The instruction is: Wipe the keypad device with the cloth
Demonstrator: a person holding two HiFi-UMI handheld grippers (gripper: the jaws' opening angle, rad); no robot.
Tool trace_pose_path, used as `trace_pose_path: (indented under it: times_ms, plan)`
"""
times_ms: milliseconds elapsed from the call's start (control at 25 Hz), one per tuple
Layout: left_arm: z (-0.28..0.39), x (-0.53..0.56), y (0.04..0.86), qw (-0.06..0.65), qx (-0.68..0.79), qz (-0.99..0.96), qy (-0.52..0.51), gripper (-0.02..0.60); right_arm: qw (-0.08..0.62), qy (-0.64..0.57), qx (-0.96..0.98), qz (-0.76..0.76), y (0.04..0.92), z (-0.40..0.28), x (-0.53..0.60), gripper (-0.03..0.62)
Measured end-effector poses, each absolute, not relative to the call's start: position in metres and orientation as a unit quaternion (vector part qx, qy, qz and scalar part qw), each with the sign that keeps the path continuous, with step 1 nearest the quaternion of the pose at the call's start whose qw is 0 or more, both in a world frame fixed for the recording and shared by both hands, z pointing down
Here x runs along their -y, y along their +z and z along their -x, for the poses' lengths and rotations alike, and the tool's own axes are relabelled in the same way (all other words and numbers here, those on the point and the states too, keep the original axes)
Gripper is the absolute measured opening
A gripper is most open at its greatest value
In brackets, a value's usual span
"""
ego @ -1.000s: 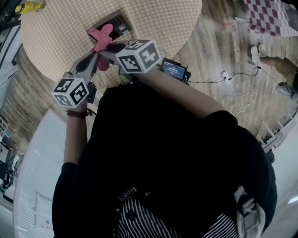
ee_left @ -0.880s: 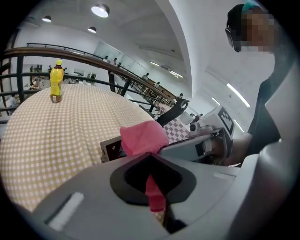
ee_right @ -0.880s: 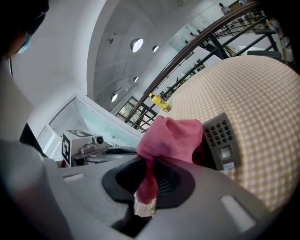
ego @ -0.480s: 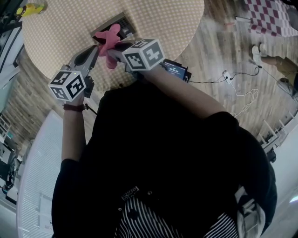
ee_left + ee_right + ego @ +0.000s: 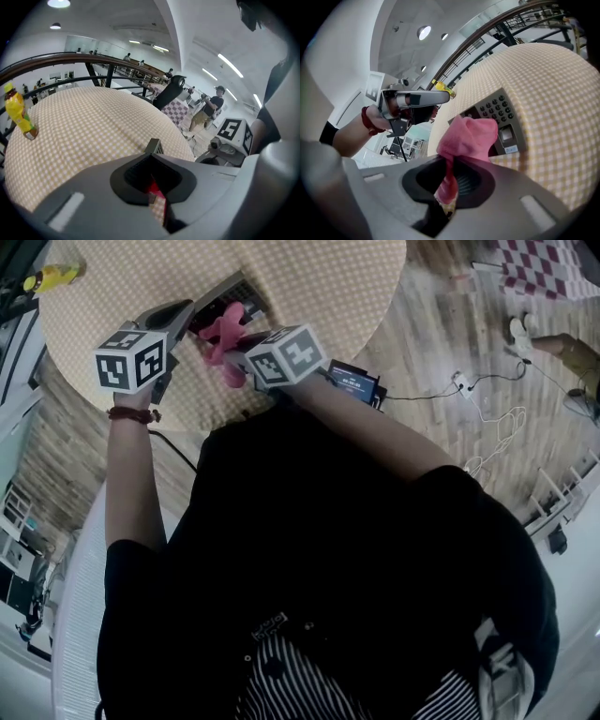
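The grey keypad device [image 5: 501,117] lies flat on the round checked table [image 5: 309,287]. In the head view only a part of the keypad device [image 5: 246,294] shows behind the cloth. My right gripper [image 5: 450,183] is shut on a pink cloth [image 5: 466,138], which bunches up just over the keypad's near left end. The same cloth [image 5: 225,332] hangs from the right gripper [image 5: 234,341] in the head view. My left gripper [image 5: 186,311] hovers to the left of the keypad, jaws together and empty. In its own view the left gripper [image 5: 152,176] shows only a grey corner of the keypad [image 5: 153,146] past its tips.
A yellow bottle [image 5: 52,277] stands at the table's far left edge. On the wooden floor to the right lie a black device with a screen [image 5: 354,381] and white cables [image 5: 487,423]. A dark railing [image 5: 70,58] curves behind the table, with people [image 5: 215,105] further off.
Both grippers have moved further out over the table. The left gripper rose and shifted left. The cloth now sits closer to the keypad.
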State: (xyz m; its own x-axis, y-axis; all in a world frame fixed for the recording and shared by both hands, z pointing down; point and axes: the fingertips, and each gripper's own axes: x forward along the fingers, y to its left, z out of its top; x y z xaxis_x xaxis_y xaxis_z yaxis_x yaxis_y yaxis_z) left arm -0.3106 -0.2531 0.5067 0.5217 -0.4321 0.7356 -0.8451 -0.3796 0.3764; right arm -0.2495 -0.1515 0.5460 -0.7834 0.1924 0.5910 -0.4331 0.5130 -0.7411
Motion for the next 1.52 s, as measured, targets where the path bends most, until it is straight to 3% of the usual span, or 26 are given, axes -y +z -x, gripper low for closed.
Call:
trace_pose_path:
  times_ms: [480,760,1000,1520]
  plan:
    - [0.301,0.281,0.569,0.355,0.366,-0.773,0.379,0.005,0.335,0.512,0.785,-0.094,0.567,0.240,0.157,0.051]
    - [0.293,0.287,0.570,0.361,0.365,-0.785,0.346,0.005,0.331,0.502,0.793,-0.101,0.570,0.259,0.165,0.051]
    - [0.285,0.288,0.567,0.383,0.359,-0.794,0.306,0.005,0.273,0.440,0.848,-0.112,0.545,0.301,0.195,0.051]
    - [0.284,0.289,0.564,0.365,0.363,-0.801,0.306,0.003,0.303,0.468,0.816,-0.154,0.570,0.301,0.195,0.051]
